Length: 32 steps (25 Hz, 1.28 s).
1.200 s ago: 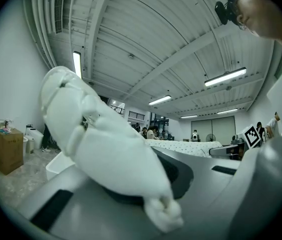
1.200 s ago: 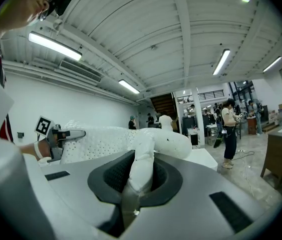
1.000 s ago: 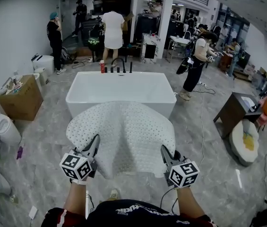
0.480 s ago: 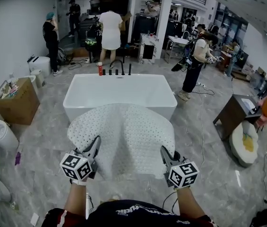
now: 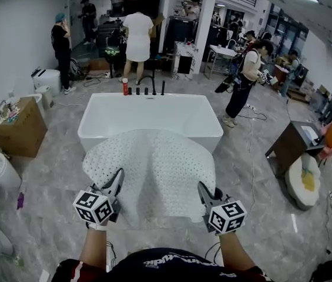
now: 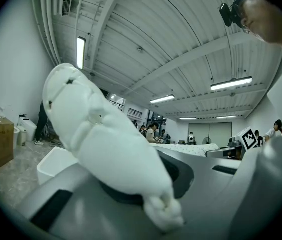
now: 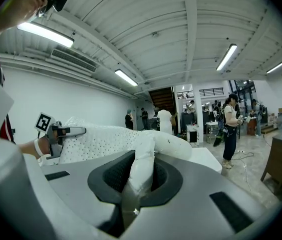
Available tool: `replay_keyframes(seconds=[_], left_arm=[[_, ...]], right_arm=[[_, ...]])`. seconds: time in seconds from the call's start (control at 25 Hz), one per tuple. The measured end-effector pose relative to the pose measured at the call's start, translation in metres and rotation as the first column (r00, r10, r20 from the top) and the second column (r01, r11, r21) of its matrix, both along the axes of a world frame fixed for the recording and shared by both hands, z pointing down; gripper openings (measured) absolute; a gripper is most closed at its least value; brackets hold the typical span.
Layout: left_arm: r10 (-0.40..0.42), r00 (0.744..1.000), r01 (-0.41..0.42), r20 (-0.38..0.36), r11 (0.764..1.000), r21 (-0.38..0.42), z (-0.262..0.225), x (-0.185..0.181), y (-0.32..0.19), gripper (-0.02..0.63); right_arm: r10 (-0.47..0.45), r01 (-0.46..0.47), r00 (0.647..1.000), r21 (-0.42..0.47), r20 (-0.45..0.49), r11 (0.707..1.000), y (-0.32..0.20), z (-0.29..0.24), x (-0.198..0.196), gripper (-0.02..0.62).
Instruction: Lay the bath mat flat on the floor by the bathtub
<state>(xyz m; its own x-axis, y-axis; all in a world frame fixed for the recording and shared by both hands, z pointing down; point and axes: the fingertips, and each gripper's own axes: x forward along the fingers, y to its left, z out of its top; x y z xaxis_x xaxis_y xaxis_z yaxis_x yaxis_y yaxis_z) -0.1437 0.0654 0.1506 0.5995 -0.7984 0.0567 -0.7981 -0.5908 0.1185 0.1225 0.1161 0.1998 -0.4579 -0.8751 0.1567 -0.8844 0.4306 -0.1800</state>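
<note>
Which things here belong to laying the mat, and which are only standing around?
For the job: white perforated bath mat, clamped in the left tool and right tool; white freestanding bathtub; grey marble floor.
Only around: brown cardboard box; red bottle; dark wooden table.

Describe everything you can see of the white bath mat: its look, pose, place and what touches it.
The bath mat is white, soft-looking and dotted all over with small dark spots or holes. It is held spread in the air above the grey floor, not yet laid down, with a raised fold along its middle. The left tongs and right tongs each pinch a near corner. In the head view its far edge overlaps the bathtub; whether they touch cannot be told.
</note>
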Motion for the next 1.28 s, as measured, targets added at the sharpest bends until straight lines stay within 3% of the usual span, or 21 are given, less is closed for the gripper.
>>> replay_keyframes(seconds=[0.28,0.8,1.28], left_arm=[[-0.009,1.000,0.008,-0.011,1.000,-0.016,0.009,-0.027,-0.026,0.034],[0.014,0.999,-0.016,-0.033,0.999,-0.041,0.018,-0.044,-0.061,0.034],[-0.022,0.998,0.019,-0.056,0.998,-0.054,0.029,-0.065,-0.064,0.034]], right_arm=[[0.005,-0.005,1.000,-0.017,-0.005,1.000,-0.022,0.009,-0.025,0.043],[0.036,-0.036,0.999,-0.056,-0.012,0.998,-0.050,0.016,-0.043,0.043],[0.011,-0.014,0.999,-0.076,-0.036,0.997,-0.056,0.018,-0.059,0.043]])
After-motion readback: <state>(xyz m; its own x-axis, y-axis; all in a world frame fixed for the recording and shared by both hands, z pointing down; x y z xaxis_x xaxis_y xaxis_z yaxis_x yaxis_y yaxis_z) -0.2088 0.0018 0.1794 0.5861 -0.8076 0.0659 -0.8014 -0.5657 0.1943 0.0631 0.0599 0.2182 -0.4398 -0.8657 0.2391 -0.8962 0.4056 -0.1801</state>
